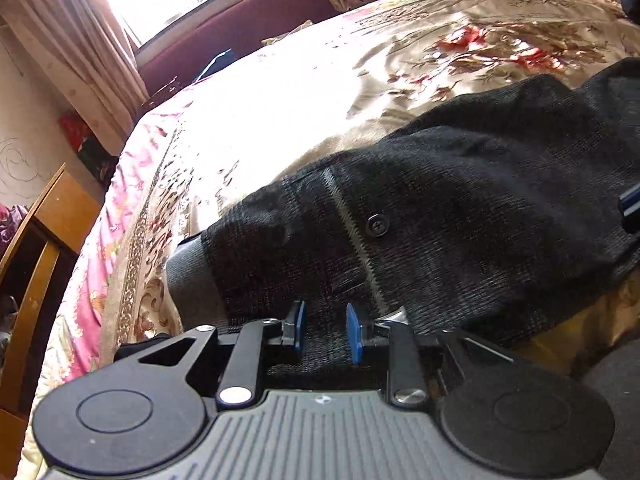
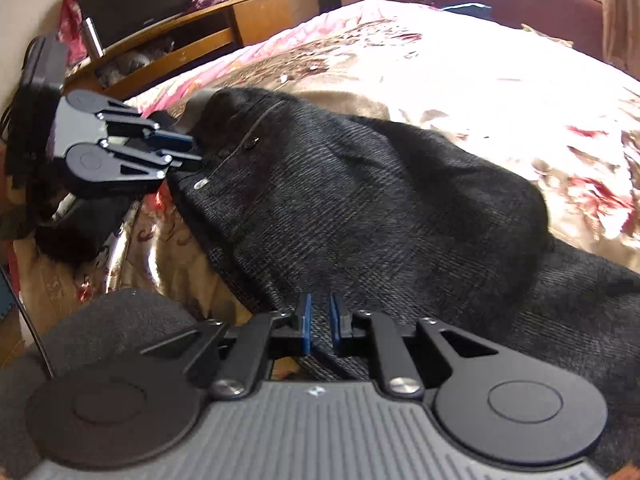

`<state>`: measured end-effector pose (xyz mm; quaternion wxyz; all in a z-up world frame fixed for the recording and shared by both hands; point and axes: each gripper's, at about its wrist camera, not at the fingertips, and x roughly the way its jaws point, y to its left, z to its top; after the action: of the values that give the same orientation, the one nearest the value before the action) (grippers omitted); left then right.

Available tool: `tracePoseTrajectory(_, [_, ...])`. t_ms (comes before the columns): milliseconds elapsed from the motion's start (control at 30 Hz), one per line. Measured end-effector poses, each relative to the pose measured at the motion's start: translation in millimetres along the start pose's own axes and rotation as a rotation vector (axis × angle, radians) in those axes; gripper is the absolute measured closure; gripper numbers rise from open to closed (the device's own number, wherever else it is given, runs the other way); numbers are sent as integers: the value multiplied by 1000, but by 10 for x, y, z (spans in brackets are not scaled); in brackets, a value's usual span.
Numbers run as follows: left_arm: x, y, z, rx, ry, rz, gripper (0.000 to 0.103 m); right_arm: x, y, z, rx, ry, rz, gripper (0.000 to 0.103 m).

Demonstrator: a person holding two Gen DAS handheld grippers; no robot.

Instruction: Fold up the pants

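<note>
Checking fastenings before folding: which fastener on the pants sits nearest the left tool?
The silver metal stud, just beside the left tool; the black button lies farther along the seam.

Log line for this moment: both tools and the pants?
left tool: open at waistband | right tool: slightly open over fabric | pants: dark, rumpled on floral bedspread

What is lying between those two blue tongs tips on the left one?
Dark pants fabric, near the waistband, runs between the left tongs' blue pads, which stand apart on either side of it. The left wrist view shows this.
</note>
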<state>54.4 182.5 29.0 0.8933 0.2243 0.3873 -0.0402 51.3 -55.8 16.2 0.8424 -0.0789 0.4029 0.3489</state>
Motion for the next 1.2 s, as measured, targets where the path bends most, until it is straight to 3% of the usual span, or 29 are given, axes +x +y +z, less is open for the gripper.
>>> tracePoseTrajectory(133, [-205,-421,260,39,-88,-92,64,-434,-514,-258,200,-66,-142,90])
tracePoseTrajectory(233, [-240,-981,536,123,-143,-220,64,-851,-1011,-565,358,-114,-303,90])
tracePoseTrajectory(333, [-193,-1533,772,200,-160,-346,63,-1342,-1590,-979,590,-193,-414,87])
tracePoseTrajectory(400, [-185,-1931,953,254,-171,-420,63,-1635,-1928,-1264,731,-261,-484,78])
tracePoseTrajectory(467, [-194,-2263,1112,284,-181,-491,63,-1892,-2196,-1541,844,-333,-559,78])
tracePoseTrajectory(633, [-279,-2925,1357,380,-210,-607,63,-2231,-2593,-2002,972,-419,-686,78])
tracePoseTrajectory(733, [-288,-3228,1490,383,-216,-665,63,-2326,-2793,-2113,987,-452,-689,70])
tracePoseTrajectory(800, [-280,-3405,1562,388,-220,-688,63,-2329,-2884,-2131,991,-475,-646,61])
tracePoseTrajectory(867, [-279,-3539,1608,399,-222,-704,63,-2319,-2948,-2138,986,-482,-613,61])
tracePoseTrajectory(933, [-289,-3652,1641,422,-226,-714,63,-2315,-2992,-2116,976,-488,-594,66])
tracePoseTrajectory(1000, [-295,-3709,1670,438,-229,-717,63,-2347,-3030,-2094,986,-518,-561,96])
tracePoseTrajectory(1133, [-295,-3729,1756,440,-236,-702,63,-2497,-3155,-1871,994,-626,-414,97])
tracePoseTrajectory(1200, [-324,-3688,1823,431,-252,-681,63,-2628,-3208,-1590,949,-712,-336,97])
